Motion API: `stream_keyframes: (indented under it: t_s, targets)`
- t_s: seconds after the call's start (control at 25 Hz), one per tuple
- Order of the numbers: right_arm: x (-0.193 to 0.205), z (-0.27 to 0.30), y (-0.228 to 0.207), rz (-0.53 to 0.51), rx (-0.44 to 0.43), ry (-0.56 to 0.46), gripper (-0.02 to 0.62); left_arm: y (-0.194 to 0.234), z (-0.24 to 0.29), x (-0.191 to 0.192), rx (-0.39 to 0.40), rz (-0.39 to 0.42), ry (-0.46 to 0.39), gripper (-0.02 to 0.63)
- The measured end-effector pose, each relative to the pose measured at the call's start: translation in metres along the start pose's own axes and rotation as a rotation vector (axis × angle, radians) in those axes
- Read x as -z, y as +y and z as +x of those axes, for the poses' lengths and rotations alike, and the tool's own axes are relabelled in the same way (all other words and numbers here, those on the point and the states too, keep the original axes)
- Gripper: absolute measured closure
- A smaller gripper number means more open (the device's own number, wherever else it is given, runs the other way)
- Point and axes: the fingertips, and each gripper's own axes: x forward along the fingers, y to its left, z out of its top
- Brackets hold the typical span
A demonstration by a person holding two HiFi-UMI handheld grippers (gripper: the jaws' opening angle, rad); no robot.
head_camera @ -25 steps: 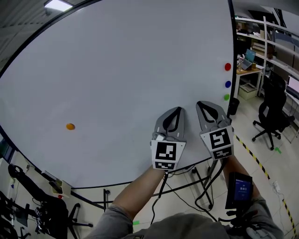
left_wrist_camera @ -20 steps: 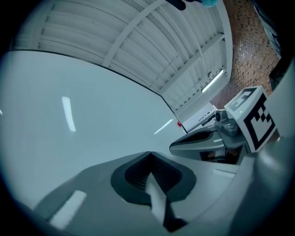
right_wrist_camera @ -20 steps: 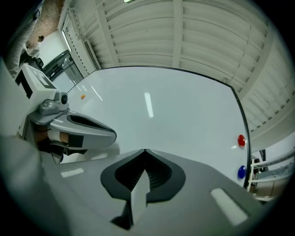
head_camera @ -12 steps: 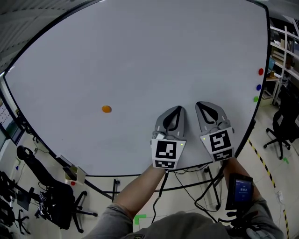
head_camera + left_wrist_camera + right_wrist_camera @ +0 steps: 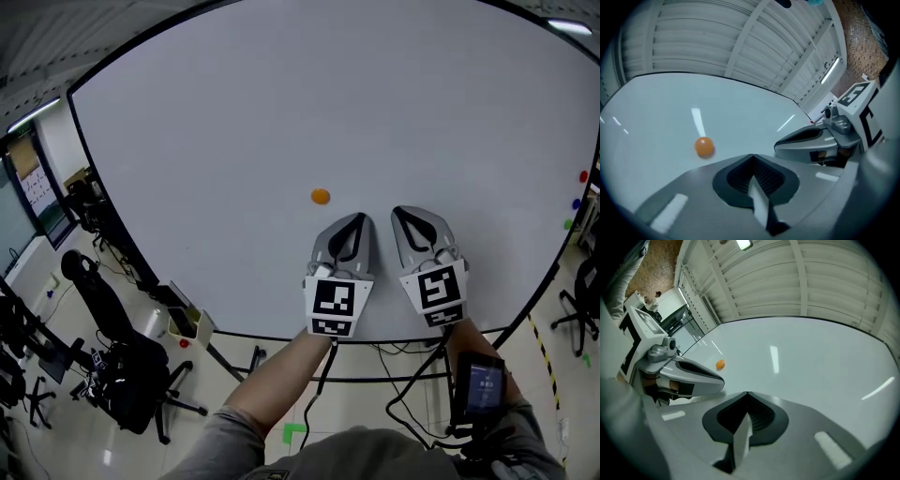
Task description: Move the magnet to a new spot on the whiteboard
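Head view looking steeply down at the whiteboard (image 5: 281,112), both gripper views close, facing it, all sharing the orange magnet (image 5: 321,196)

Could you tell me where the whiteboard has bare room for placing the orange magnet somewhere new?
Nearly the whole whiteboard is bare: the wide stretch above and left of the orange magnet, and the span between it and the red magnet, blue magnet and green magnet at the right edge. Only that right edge is crowded.

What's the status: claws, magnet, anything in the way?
Left claw shut, empty. Right claw shut, empty. Orange magnet on whiteboard, just beyond left claw, untouched. Nothing between them.
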Motion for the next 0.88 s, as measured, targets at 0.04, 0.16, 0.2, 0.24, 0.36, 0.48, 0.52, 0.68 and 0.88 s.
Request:
stream_keyframes:
  t_s: [0.04, 0.16, 0.2, 0.24, 0.36, 0.48, 0.52, 0.68, 0.88]
  targets:
    - [-0.006, 0.007, 0.010, 0.001, -0.013, -0.011, 0.588, 0.012, -0.006, 0.001, -0.016, 0.006, 0.005, 0.604]
    - [-0.021, 0.027, 0.039, 0.001, -0.043, -0.039, 0.588, 0.043, -0.023, 0.005, -0.055, 0.018, 0.023, 0.604]
    - [-0.025, 0.033, 0.047, -0.002, -0.048, -0.046, 0.588, 0.052, -0.028, 0.006, -0.065, 0.021, 0.029, 0.604]
    - [-0.029, 0.038, 0.054, -0.008, -0.051, -0.052, 0.588, 0.060, -0.032, 0.008, -0.072, 0.024, 0.034, 0.604]
    - [-0.041, 0.052, 0.069, -0.028, -0.056, -0.064, 0.565, 0.078, -0.042, 0.008, -0.089, 0.032, 0.041, 0.604]
    - [-0.051, 0.063, 0.078, -0.041, -0.053, -0.075, 0.482, 0.092, -0.050, 0.008, -0.098, 0.036, 0.040, 0.604]
    - [-0.053, 0.066, 0.080, -0.051, -0.043, -0.078, 0.458, 0.096, -0.051, 0.009, -0.100, 0.036, 0.039, 0.604]
    - [-0.058, 0.071, 0.084, -0.123, 0.009, -0.084, 0.411, 0.105, -0.056, 0.011, -0.098, 0.035, 0.032, 0.604]
    - [-0.060, 0.077, 0.084, -0.233, 0.092, -0.048, 0.405, 0.111, -0.059, 0.010, -0.086, 0.030, 0.017, 0.604]
